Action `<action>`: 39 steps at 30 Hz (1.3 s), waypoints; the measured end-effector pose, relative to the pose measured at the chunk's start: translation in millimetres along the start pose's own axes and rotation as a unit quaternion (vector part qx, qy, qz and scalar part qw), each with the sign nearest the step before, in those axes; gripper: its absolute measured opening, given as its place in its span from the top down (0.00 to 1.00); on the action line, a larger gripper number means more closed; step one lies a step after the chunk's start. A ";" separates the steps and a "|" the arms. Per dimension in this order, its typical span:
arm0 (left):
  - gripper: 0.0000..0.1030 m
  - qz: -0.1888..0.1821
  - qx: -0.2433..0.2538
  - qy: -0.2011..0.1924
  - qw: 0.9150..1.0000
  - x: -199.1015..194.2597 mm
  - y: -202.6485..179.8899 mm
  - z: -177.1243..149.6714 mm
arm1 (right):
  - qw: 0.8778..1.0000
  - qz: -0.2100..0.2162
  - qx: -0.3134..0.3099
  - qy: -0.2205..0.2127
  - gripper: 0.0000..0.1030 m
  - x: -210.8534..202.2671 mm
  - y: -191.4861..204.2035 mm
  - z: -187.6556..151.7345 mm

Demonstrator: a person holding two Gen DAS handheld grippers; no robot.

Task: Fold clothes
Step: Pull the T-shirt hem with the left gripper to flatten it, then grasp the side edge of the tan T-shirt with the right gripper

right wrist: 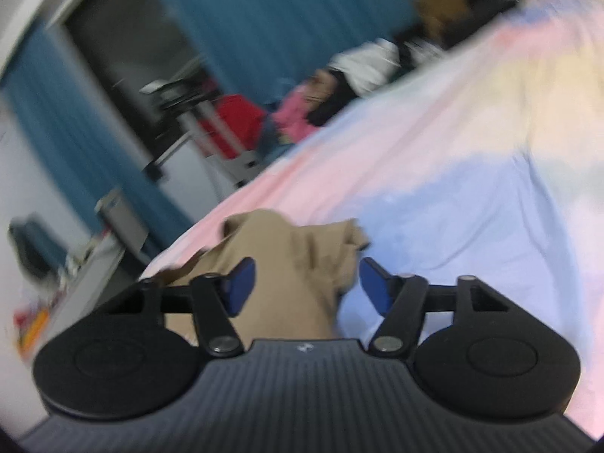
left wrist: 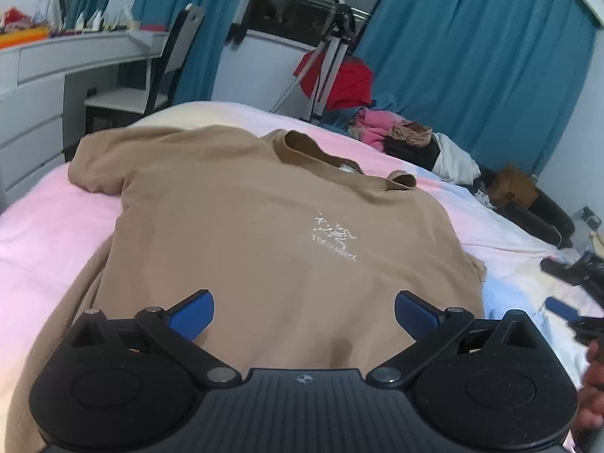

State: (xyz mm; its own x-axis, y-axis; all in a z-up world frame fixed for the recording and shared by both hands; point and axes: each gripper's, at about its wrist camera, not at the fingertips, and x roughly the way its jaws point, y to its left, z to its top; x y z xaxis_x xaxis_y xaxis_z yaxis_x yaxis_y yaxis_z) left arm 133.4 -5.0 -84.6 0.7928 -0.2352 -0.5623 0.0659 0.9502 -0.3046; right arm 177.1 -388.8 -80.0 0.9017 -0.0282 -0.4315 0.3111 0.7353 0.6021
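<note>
Your left gripper (left wrist: 304, 315) hangs over the lower part of the tan T-shirt (left wrist: 241, 226), its blue pads (left wrist: 192, 315) spread wide with nothing between them. The shirt lies face up on the pastel bedsheet (left wrist: 41, 234), collar towards the far side, pale logo on the chest, one sleeve stretched out to the left. Your right gripper (right wrist: 306, 288) is tilted and its view is blurred; the jaws stand wide, and a bunched tan edge of the shirt (right wrist: 298, 249) sits between and beyond the pads without being pinched. A heap of other clothes (left wrist: 396, 136) lies at the bed's far edge
</note>
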 end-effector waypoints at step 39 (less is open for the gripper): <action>0.00 -0.044 -0.090 0.072 0.992 43.6 39.6 -8.9 | 0.993 -0.033 0.111 -0.003 0.36 76.6 -56.8 34.6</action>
State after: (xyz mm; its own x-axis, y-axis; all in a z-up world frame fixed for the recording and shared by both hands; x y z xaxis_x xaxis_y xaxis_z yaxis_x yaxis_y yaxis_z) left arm 165.1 20.5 -128.0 0.6930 -0.3551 -0.6274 0.0112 0.8755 -0.4830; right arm 238.9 -456.2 -124.0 0.8792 -0.0761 -0.4704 0.4267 0.5649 0.7062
